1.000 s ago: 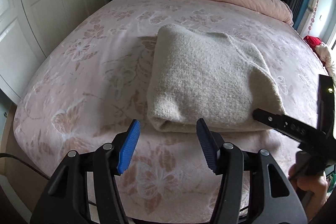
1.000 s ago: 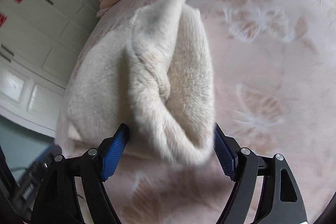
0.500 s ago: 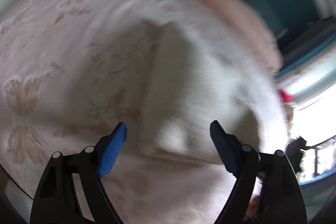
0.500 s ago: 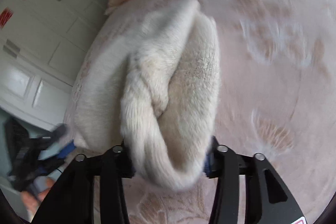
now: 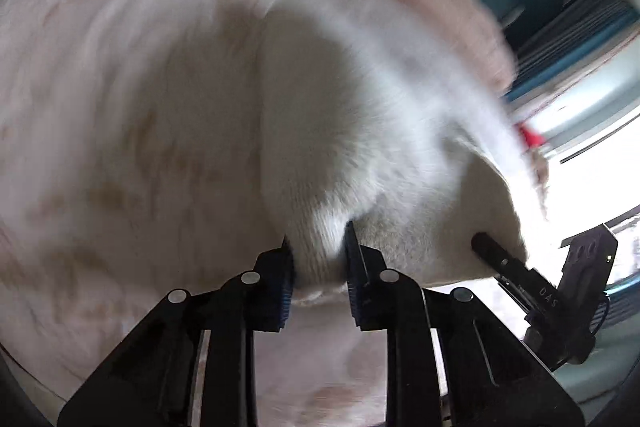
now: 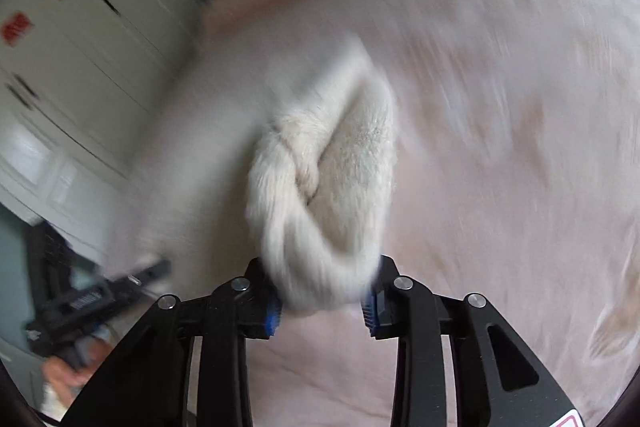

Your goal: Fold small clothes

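Folded cream fuzzy knit sweater [image 5: 360,131] lies on the pink floral bedspread [image 5: 100,107], its near edge bunched. Left gripper [image 5: 318,279], at 6 o'clock in its own view, is clamped on the sweater's near corner, blue pads pressing fabric. Right gripper [image 6: 322,303] grips a thick roll of the same sweater [image 6: 320,187]; it shows at 4 o'clock in the left view. Both views motion-blurred. White panelled wardrobe [image 6: 68,67] at 9 o'clock in the right view.
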`<action>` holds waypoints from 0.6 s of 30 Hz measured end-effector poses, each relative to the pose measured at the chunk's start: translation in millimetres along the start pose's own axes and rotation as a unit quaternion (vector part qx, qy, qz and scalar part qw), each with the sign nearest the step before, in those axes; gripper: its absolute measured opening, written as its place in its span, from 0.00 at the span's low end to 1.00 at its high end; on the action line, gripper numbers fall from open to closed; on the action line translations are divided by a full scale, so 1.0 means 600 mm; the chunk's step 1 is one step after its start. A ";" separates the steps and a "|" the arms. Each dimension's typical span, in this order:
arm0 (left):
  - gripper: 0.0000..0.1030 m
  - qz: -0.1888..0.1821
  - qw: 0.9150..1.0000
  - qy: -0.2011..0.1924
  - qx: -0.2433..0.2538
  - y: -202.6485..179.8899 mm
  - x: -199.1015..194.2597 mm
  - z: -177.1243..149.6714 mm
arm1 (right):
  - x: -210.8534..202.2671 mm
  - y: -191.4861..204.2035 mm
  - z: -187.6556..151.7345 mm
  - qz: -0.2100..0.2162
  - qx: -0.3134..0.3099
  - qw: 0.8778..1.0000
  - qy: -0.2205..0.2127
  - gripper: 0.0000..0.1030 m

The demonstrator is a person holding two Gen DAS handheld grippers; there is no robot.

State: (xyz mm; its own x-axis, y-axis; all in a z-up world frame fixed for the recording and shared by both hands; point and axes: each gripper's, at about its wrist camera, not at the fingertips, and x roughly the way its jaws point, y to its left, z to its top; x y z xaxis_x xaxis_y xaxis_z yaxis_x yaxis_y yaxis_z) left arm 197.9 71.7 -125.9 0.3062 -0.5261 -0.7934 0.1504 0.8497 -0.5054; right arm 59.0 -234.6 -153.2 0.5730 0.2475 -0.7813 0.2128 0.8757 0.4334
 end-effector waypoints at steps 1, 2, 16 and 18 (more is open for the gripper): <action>0.25 0.003 1.000 -0.009 0.000 0.002 0.003 -0.009 | -0.012 -0.013 -0.010 0.018 0.021 1.000 -0.011 0.41; 0.25 0.006 1.000 -0.021 0.009 -0.003 -0.007 -0.015 | -0.027 -0.019 -0.010 0.024 0.033 0.999 -0.019 0.43; 0.26 0.122 0.988 -0.039 0.087 -0.062 0.025 0.058 | 0.016 0.084 0.011 -0.070 -0.119 0.990 -0.011 0.01; 0.26 0.127 0.986 -0.051 0.096 -0.066 0.016 0.052 | -0.005 0.107 0.015 -0.083 -0.128 0.988 -0.018 0.02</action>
State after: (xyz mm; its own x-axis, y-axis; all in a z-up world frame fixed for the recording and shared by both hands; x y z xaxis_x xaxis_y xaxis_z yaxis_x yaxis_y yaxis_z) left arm 224.2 33.8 -103.0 0.4476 -0.2968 -0.8435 0.2282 0.9500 -0.2131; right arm 78.3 -182.7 -119.1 0.5756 0.0804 -0.8138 0.1026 0.9802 0.1694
